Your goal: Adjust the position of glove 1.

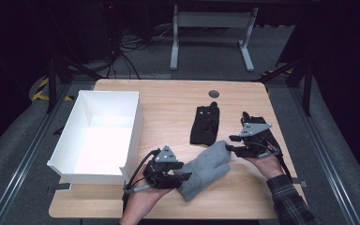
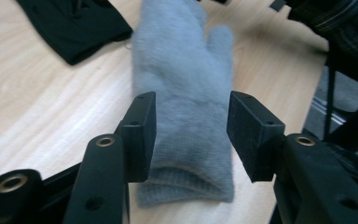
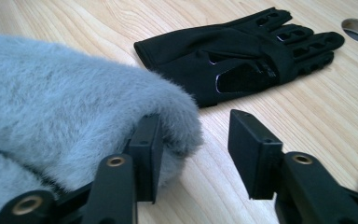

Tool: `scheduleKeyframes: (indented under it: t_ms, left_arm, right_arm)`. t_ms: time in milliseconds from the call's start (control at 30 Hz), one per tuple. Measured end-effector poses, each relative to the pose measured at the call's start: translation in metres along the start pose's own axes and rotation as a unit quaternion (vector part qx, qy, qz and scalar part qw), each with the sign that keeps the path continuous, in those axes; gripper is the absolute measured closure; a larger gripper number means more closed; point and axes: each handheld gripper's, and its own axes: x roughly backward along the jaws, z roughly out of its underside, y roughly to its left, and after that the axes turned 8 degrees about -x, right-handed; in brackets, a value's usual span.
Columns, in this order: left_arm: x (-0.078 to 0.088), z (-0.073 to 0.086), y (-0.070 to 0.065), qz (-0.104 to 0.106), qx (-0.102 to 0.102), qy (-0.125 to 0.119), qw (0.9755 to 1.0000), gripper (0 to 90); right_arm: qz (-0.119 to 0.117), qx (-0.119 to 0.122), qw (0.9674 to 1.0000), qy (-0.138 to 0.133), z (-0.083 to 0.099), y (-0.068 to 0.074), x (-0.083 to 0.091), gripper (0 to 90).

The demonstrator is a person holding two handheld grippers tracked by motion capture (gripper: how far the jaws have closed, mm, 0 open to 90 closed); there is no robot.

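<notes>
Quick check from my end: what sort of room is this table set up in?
Probably a lab or recording workspace, not a home. The wooden table stands on grey carpet in a dark room, loose cables trail on the floor behind it, beside a white desk frame, and yellow-black hazard tape marks the floor.

Mitten [image 1: 206, 169] right of box [image 1: 70, 133], before glove [image 1: 205, 124], on table [image 1: 168, 101].

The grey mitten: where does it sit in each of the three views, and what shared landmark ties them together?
High view: the grey mitten lies bottom centre, slanted between the two claws.
Left gripper view: it runs up the middle, cuff end nearest, between the open jaws.
Right gripper view: its fuzzy tip fills the left side.
Shared landmark: the black glove lying beyond it on the table.
</notes>
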Motion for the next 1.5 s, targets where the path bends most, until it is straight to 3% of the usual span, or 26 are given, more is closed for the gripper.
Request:
scheduleKeyframes:
  t_ms: [200,267,367,467,633,733,767,867,933,1000,1100,1167,1200,1233,1300,1433,1500]
  left_arm:
    - [-0.018,0.003,0.021,-0.007,0.004,0.016,0.9998,46.7]
    - [-0.022,0.005,0.024,0.001,0.01,0.019,0.9998,46.4]
    - [-0.03,0.009,0.028,0.013,0.015,0.026,0.9995,46.7]
    - [-0.033,0.011,0.029,0.022,0.017,0.033,0.9991,51.5]
    - [-0.035,0.013,0.03,0.022,0.024,0.037,0.9988,60.0]
    - [-0.036,0.013,0.03,0.022,0.027,0.039,0.9986,63.5]
    - [-0.036,0.013,0.03,0.02,0.029,0.041,0.9986,67.6]
    - [-0.035,0.013,0.03,0.015,0.03,0.044,0.9985,73.5]
    - [-0.034,0.012,0.03,0.016,0.031,0.043,0.9985,81.6]
    - [-0.033,0.012,0.03,0.019,0.035,0.035,0.9986,84.0]
    - [-0.028,0.009,0.028,0.025,0.035,0.025,0.9987,85.5]
    - [-0.027,0.008,0.027,0.025,0.035,0.024,0.9988,85.7]
    - [-0.027,0.008,0.026,0.026,0.036,0.022,0.9988,86.0]
    - [-0.026,0.007,0.026,0.029,0.039,0.02,0.9986,86.0]
    - [-0.023,0.006,0.025,0.036,0.044,0.009,0.9984,86.1]
    - [-0.02,0.005,0.024,0.035,0.039,0.007,0.9986,86.2]
    - [-0.021,0.006,0.025,0.035,0.039,0.011,0.9986,86.1]
  right_arm:
    - [-0.009,-0.024,0.9997,-0.003,0.008,0.0,0.015,46.1]
    - [-0.01,-0.026,0.9996,-0.004,0.009,0.001,0.016,46.1]
    - [-0.033,-0.036,0.9988,0.001,0.014,0.005,0.021,53.5]
    - [-0.07,-0.037,0.9968,0.011,0.019,0.016,0.022,60.4]
    - [-0.122,-0.032,0.992,0.013,0.022,0.036,0.027,56.6]
    - [-0.125,-0.028,0.9915,0.022,0.026,0.042,0.024,54.2]
    - [-0.122,-0.028,0.9912,0.043,0.029,0.044,0.016,54.5]
    - [-0.126,-0.03,0.9901,0.055,0.031,0.043,0.011,63.6]
    - [-0.125,-0.026,0.9902,0.057,0.032,0.042,0.01,77.5]
    - [-0.123,-0.024,0.9911,0.045,0.031,0.041,0.014,90.0]
    - [-0.125,-0.028,0.9915,0.017,0.029,0.038,0.024,90.0]
    - [-0.123,-0.028,0.9919,0.016,0.028,0.037,0.026,90.0]
    - [-0.126,-0.028,0.9914,0.022,0.029,0.036,0.026,84.0]
    - [-0.126,-0.028,0.9914,0.022,0.029,0.036,0.026,84.0]
    - [-0.135,-0.036,0.9896,0.036,0.031,0.035,0.021,65.5]
    - [-0.148,-0.037,0.9866,0.058,0.033,0.038,0.012,54.9]
    - [-0.149,-0.035,0.9856,0.072,0.034,0.04,0.008,54.3]
